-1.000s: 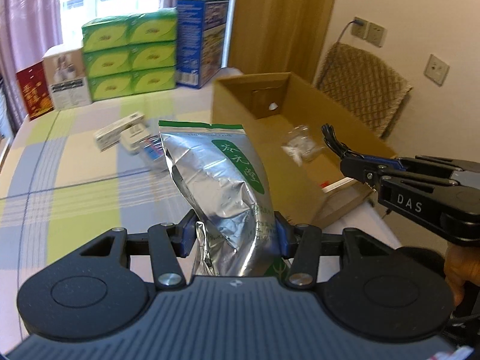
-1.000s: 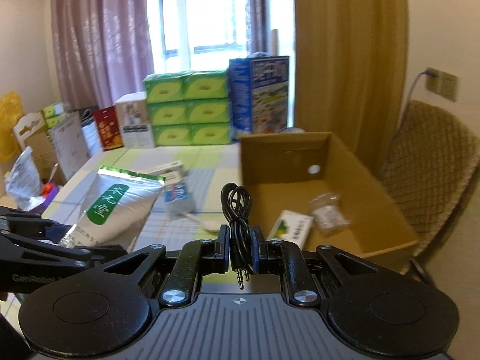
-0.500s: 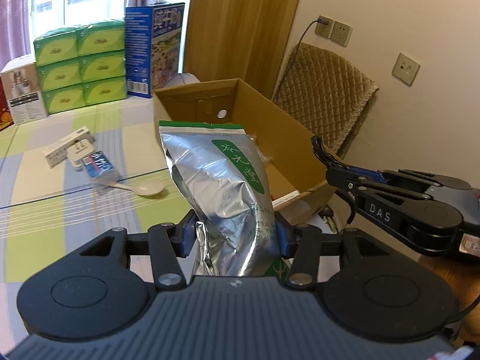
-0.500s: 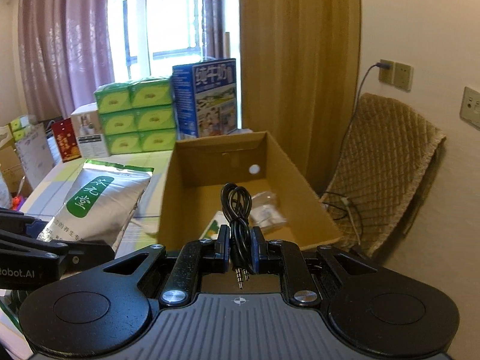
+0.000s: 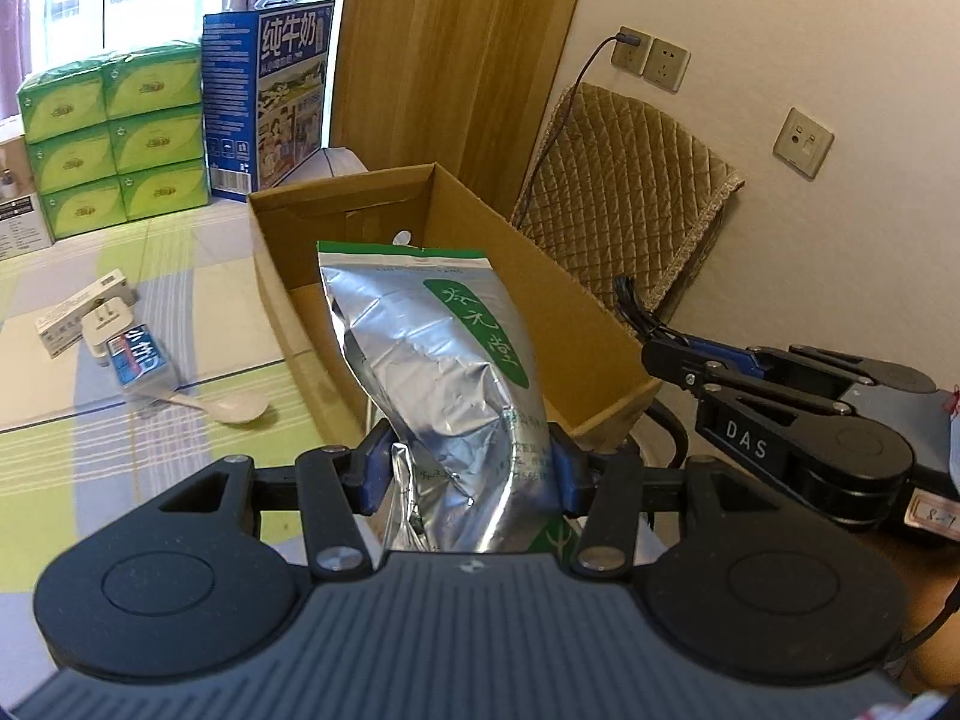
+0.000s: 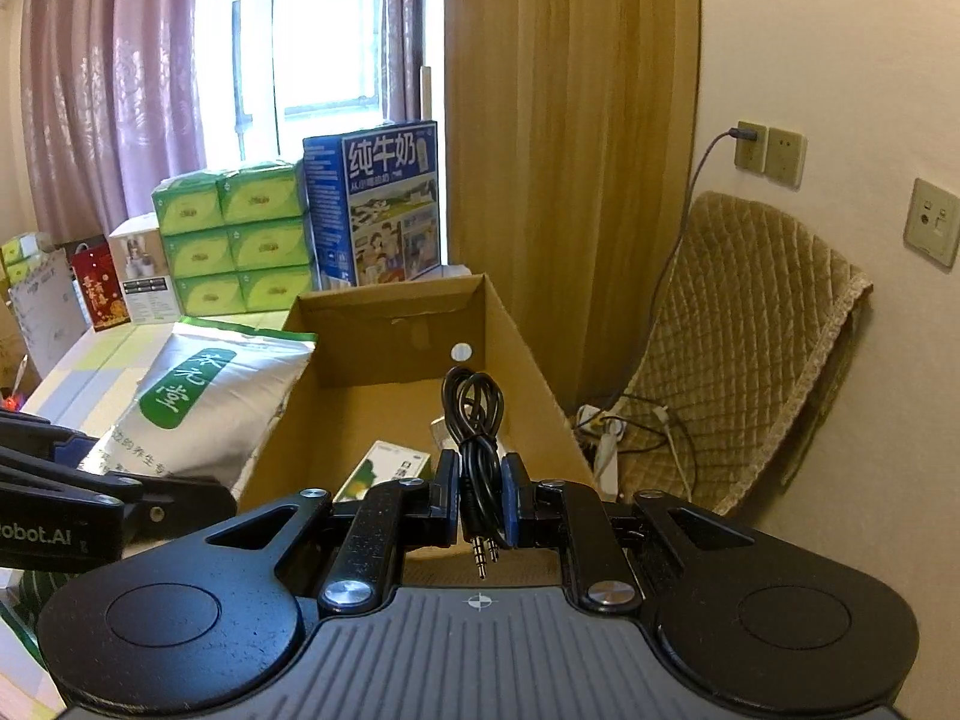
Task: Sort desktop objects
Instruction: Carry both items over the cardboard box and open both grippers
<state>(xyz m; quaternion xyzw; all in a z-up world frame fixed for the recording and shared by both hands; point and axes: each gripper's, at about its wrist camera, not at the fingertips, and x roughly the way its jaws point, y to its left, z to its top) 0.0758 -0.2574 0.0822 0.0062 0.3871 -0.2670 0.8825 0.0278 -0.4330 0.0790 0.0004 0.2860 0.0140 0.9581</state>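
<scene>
two loads are in hand and both have swung toward the cardboard box (image 5: 600,330) over the last second; a second ago my left view looked out across the desk (image 5: 180,276), and the box now fills the middle of it, while the right view has come round from beside the box to looking down its length; my left claw (image 5: 468,468) is closed on the lower part of the silver tea pouch (image 5: 438,372), which stands upright in front of the box's near left wall; my right claw (image 6: 480,498) is pinched on the coiled black audio cable (image 6: 477,420), its two plugs hanging below the pads, held at the near end of the box; a green-and-white carton (image 6: 384,468) already lies on the box floor; i judge both items are about ready to drop in, cable first since it is closer over the opening; left on the desk are a white spoon (image 5: 231,405), a blue packet (image 5: 138,354) and a white plug adapter (image 5: 105,321).
</scene>
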